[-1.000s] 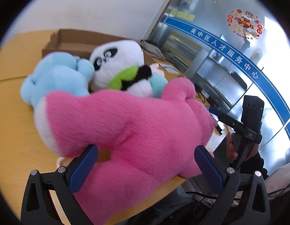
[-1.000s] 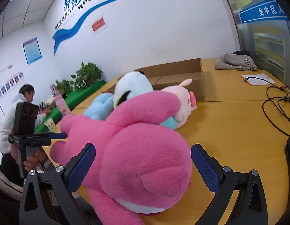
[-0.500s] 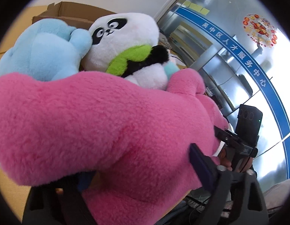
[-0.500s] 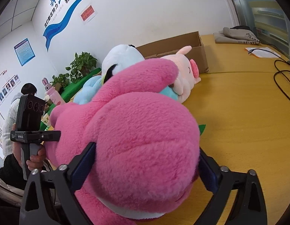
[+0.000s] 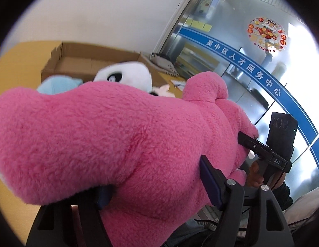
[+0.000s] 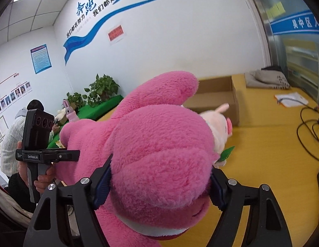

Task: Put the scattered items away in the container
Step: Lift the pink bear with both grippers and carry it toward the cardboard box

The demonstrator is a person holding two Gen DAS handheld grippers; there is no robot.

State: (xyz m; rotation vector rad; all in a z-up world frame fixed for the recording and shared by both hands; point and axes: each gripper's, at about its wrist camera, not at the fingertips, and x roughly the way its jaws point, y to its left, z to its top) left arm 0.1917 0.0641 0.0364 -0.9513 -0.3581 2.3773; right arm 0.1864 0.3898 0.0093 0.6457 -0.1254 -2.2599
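Between both clamped tools (image 5: 157, 187) (image 6: 159, 185), pink plush (image 6: 159, 144); opposite handle (image 6: 35, 156) reads "GenRobot.AI"

Yellow table (image 6: 268, 144) bears cardboard box (image 6: 217, 100), cables (image 6: 309, 127).

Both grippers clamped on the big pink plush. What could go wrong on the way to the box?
1. The pink plush looks bulky next to the cardboard box; it may snag on the rim or end up draped over a wall.
2. The left gripper and right gripper pinch only soft fur, so a grip may slip.
3. The plush hides the panda and pale pink toy; a low carry might knock them.
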